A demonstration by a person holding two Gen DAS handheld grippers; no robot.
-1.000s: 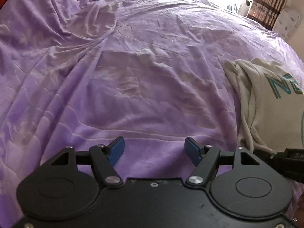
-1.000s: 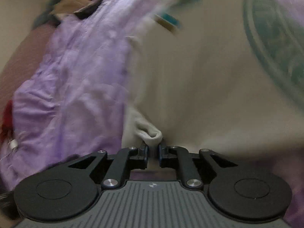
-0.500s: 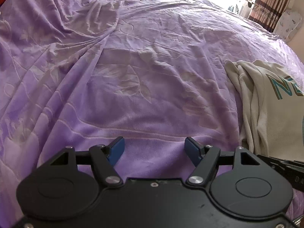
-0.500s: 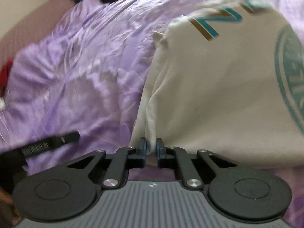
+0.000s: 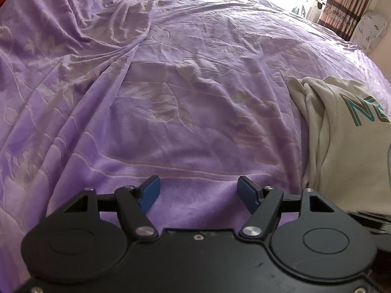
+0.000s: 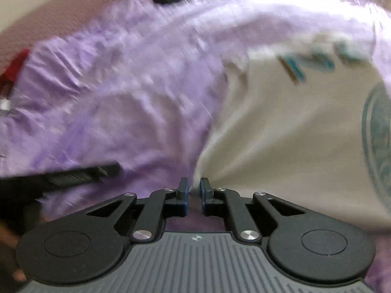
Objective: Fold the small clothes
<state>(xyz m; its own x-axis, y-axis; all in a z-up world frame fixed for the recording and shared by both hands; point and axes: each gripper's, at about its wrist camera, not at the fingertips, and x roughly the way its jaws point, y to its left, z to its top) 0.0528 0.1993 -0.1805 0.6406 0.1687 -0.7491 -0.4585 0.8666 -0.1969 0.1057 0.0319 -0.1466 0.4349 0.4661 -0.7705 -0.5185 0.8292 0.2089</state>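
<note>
We hold the right gripper (image 6: 194, 186) at the lower-left corner of a cream printed T-shirt (image 6: 293, 146), its blue pads nearly together with a fold of the hem caught between them; the jaws have just been easing apart a little, and whether the pads still bite the cloth we cannot tell through the blur. The shirt fans away from those fingers toward the upper right of the right wrist view, its teal lettering at the far end, so we judge its long axis to run from the pinched corner up and away. On the purple bedspread (image 5: 171, 97) the left gripper (image 5: 199, 190) hangs with fingers wide apart and nothing between them, the same shirt lying at the right edge of its frame, just beside its right finger. The right hand is plainly the nearer. Open bedspread fills the left and centre of both views, giving room to draw the shirt flat; the left gripper's dark body crosses the lower left of the right wrist view, near the corner.
</note>
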